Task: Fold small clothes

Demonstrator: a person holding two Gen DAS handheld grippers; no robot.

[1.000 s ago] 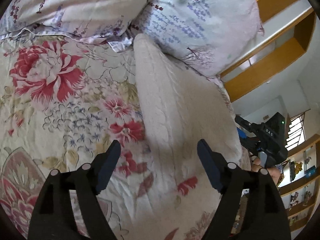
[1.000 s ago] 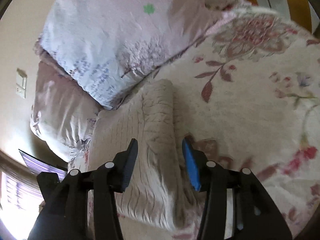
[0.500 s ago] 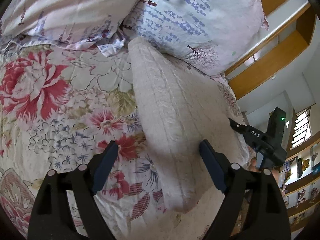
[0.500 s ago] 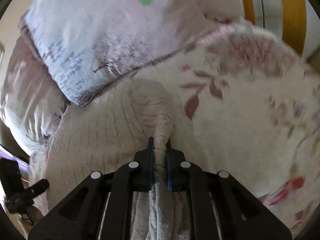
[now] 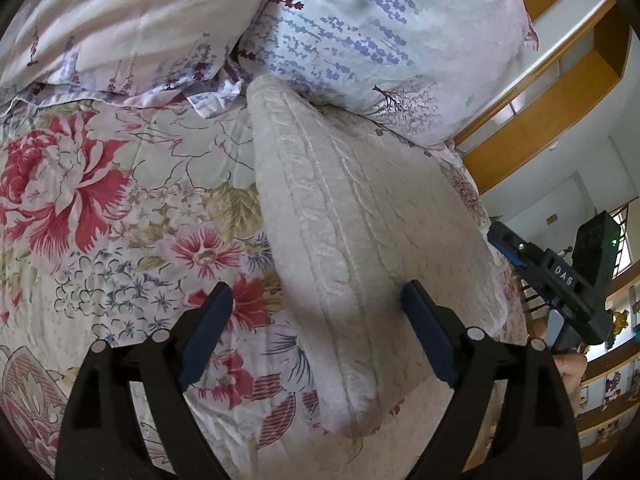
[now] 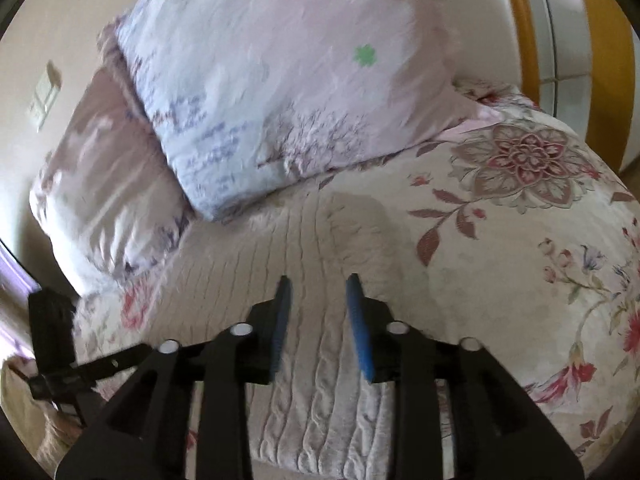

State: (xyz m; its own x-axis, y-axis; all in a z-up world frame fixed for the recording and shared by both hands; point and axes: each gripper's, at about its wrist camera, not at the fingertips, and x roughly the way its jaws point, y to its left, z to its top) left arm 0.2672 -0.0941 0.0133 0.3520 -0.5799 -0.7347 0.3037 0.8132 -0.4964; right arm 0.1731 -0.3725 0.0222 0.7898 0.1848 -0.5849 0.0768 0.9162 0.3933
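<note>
A cream knitted sweater [image 5: 360, 232] lies folded on the flowered bedspread [image 5: 120, 208], its far end touching the pillow [image 5: 380, 40] with purple sprigs. The left gripper [image 5: 316, 300] hangs over the near part of the sweater with its fingers wide and opening more; the cloth is under them, not pinched. The right gripper [image 6: 318, 284] (seen at the right edge of the left view) has its fingers narrow but opening, above the sweater and free of it
</note>
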